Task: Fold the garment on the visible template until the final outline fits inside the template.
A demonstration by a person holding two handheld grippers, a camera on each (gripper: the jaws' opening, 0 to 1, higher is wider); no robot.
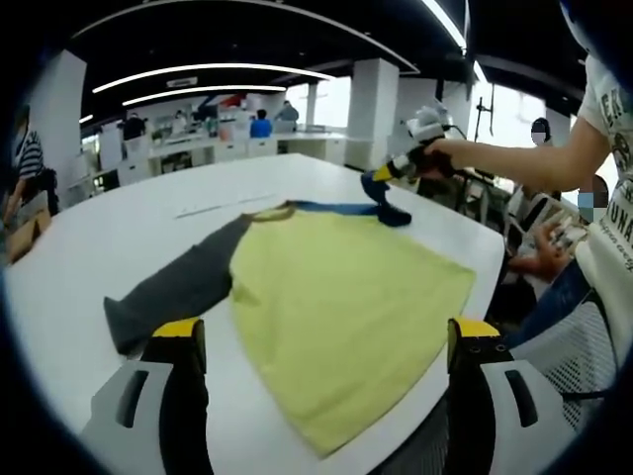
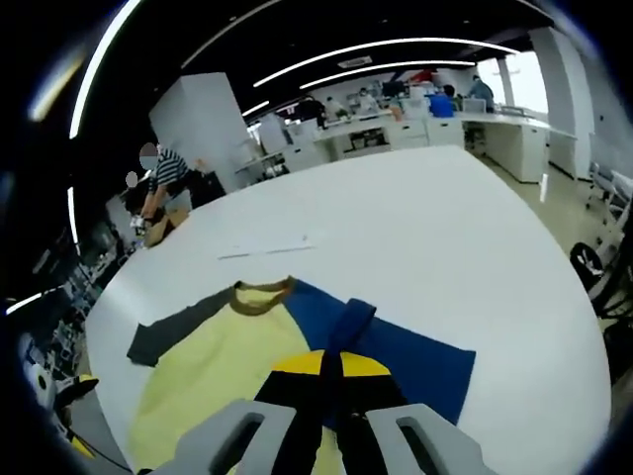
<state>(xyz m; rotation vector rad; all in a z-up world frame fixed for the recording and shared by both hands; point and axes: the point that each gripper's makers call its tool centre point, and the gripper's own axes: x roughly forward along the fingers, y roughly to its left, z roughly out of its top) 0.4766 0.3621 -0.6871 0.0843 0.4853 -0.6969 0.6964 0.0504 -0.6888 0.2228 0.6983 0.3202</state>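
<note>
Spanning both views, a broad white bench (image 1: 119, 237) with a yellow-bodied garment (image 1: 346, 307) spread flat near its edge, collar (image 1: 272, 211) pointing away from the left gripper view's camera. Lying out flat to one side, a dark grey sleeve (image 1: 178, 287); on the other side, a blue sleeve (image 2: 396, 356), partly lifted off the bench and drawn up into a fold. Resting further back on the bench beyond the collar, a thin pale strip (image 2: 267, 247), too faint to identify. Hovering low before the garment's hem, the left claw (image 1: 321, 341), spread wide with nothing between its yellow-tipped jaws. Pinching the raised fold of blue sleeve, the right claw (image 2: 329, 368), jaws pressed together on the cloth; seen from the left gripper view too (image 1: 388, 178), held in a person's hand (image 1: 435, 158).
</note>
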